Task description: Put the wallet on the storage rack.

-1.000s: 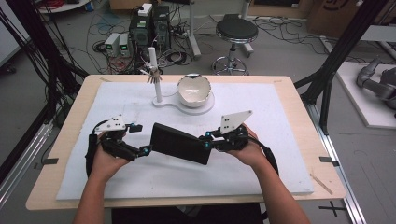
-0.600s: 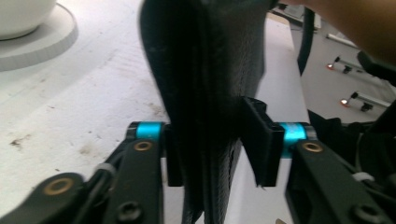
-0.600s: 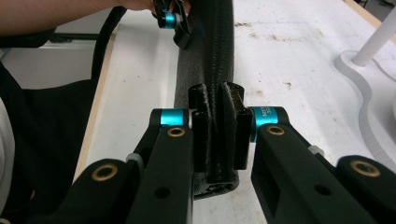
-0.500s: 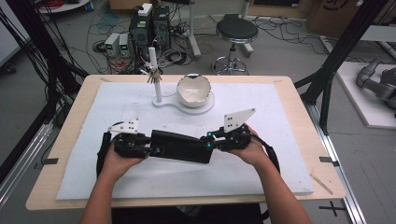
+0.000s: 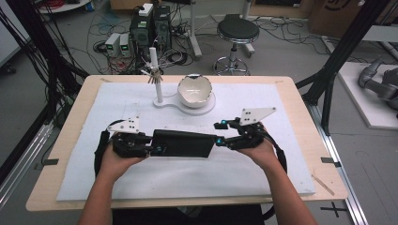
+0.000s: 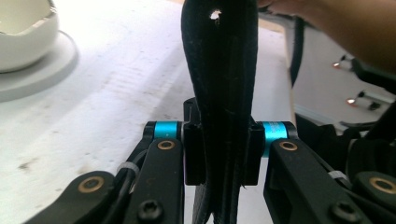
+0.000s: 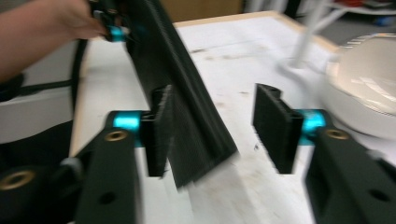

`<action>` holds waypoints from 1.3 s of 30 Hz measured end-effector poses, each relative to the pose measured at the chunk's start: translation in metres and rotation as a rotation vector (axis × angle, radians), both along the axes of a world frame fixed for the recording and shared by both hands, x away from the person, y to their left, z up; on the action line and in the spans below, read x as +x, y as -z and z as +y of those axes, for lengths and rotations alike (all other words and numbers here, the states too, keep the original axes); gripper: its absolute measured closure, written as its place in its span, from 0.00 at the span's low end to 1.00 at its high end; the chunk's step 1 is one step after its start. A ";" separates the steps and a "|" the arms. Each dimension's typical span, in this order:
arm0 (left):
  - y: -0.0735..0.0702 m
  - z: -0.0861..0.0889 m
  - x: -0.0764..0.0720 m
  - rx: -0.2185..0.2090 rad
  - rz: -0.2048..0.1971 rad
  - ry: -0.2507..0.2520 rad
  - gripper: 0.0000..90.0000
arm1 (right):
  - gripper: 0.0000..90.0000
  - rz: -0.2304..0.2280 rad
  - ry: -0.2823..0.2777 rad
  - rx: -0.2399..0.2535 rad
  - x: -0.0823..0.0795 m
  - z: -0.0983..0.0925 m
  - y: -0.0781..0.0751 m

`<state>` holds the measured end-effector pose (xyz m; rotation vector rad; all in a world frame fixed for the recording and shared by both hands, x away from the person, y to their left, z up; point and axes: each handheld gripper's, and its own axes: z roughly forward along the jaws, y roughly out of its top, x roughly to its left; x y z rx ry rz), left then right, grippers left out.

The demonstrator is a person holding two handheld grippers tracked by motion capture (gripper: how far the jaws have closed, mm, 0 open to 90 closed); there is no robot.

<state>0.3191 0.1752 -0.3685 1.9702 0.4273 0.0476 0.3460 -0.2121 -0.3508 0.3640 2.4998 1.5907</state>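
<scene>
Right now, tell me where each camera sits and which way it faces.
High view: above the person's side, looking forward and down on the table; both forearms, left tool, right tool.
Left gripper view: on the left tool, looking along its jaws clamped on the black pouch.
Right gripper view: on the right tool, jaws just opening, apart.
All share the pouch and white bowl.
</scene>
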 end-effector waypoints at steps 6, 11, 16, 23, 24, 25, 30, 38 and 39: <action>-0.032 0.008 0.005 0.066 -0.040 -0.069 0.85 | 0.42 -0.012 0.159 -0.004 -0.014 -0.035 -0.002; -0.062 0.009 0.017 0.106 -0.062 -0.114 0.85 | 0.39 -0.009 0.280 0.031 -0.027 -0.067 0.004; -0.085 0.005 0.034 0.126 -0.083 -0.165 0.85 | 0.34 0.014 0.324 0.067 -0.035 -0.086 0.019; -0.108 -0.011 0.061 0.185 -0.099 -0.235 0.85 | 0.29 0.036 0.352 0.080 -0.034 -0.093 0.028; -0.109 -0.013 0.064 0.194 -0.100 -0.239 0.85 | 0.29 0.034 0.351 0.079 -0.034 -0.093 0.029; -0.112 -0.016 0.069 0.209 -0.103 -0.246 0.85 | 0.29 0.034 0.351 0.080 -0.034 -0.093 0.029; -0.118 -0.028 0.090 0.263 -0.104 -0.293 0.85 | 0.29 0.037 0.347 0.091 -0.032 -0.092 0.029; -0.118 -0.045 0.118 0.345 -0.100 -0.349 0.85 | 0.29 0.040 0.354 0.111 -0.031 -0.097 0.029; -0.116 -0.047 0.121 0.356 -0.097 -0.360 0.85 | 0.29 0.039 0.357 0.112 -0.031 -0.097 0.030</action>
